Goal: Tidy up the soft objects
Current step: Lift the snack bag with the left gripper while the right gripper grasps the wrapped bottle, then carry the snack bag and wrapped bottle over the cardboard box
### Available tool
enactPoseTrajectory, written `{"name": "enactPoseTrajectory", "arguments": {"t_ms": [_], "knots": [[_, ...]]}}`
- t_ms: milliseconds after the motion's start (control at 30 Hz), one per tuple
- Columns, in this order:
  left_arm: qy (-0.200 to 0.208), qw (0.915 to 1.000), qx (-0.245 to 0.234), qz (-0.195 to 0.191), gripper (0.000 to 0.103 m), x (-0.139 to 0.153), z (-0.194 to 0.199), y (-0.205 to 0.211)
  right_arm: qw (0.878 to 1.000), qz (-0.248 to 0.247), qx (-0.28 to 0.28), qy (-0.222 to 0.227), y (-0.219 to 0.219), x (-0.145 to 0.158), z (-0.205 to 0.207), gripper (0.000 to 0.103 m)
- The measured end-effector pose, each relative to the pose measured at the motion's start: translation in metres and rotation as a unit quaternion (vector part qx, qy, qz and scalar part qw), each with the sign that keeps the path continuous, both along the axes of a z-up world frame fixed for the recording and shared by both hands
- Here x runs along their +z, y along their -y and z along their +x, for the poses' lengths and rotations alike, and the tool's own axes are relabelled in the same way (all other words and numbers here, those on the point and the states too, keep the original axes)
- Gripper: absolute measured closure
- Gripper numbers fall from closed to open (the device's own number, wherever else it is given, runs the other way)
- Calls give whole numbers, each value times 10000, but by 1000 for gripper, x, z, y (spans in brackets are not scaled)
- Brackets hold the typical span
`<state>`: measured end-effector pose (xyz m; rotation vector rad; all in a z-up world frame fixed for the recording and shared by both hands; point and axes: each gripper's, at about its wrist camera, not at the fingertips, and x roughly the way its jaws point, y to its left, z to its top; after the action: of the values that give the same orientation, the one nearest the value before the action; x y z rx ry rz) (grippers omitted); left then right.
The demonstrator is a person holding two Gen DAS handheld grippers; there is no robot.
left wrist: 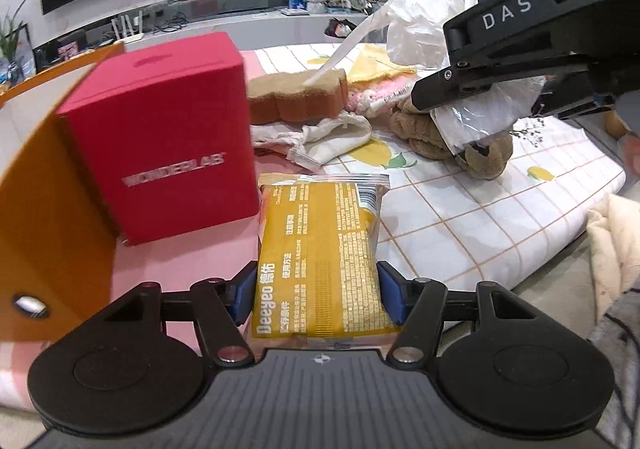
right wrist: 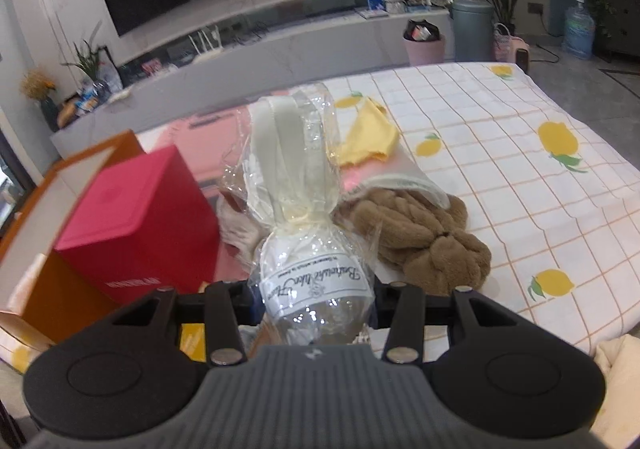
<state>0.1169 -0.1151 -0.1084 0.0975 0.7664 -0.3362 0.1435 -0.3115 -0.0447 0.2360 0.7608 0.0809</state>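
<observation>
A: Yellow packet (left wrist: 320, 249) clamped between blue pads (left wrist: 390, 299) of left gripper (left wrist: 318, 299), printed side up, lifted over pink cloth (left wrist: 168, 269), just beside red box (left wrist: 160, 137).
B: Right gripper (right wrist: 314, 305)?
A: Closed on cellophane-wrapped item (right wrist: 312, 281), white label facing camera, wrap's upper end with pale strap sticking up beyond fingers. Seen from left wrist, held above brown plush (left wrist: 440, 133).
B: Remaining soft goods?
A: Brown sponge (left wrist: 296, 101), off-white pouch (left wrist: 332, 137), yellow cloth (left wrist: 376, 67), pink knit piece (left wrist: 376, 95), all lying on lemon-print sheet (left wrist: 480, 217) behind red box. Brown plush resting on same sheet, near pale cloth edge.
B: Orange box (left wrist: 48, 229)?
A: Standing at left, touching red box; open flap visible from right wrist.
</observation>
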Motion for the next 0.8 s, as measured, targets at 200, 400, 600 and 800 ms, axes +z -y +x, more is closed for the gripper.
{"name": "enactPoseTrajectory", "arguments": {"t_ms": [200,400,600,800], "knots": [[228,9992,240,-231,33,26,-21,-21,9998,22,96,170,-4,14,-13,58],[442,9951,498,-731,33,61,-39,-51,9987,36,218,451,-11,35,-32,58],[995,9847,744,-1220,33,103,-52,-86,9950,-48,540,840,-34,67,-61,58],[1711,9781,1004,-626,33,142,-51,-118,9883,33,694,1358,-83,110,-87,58]]}}
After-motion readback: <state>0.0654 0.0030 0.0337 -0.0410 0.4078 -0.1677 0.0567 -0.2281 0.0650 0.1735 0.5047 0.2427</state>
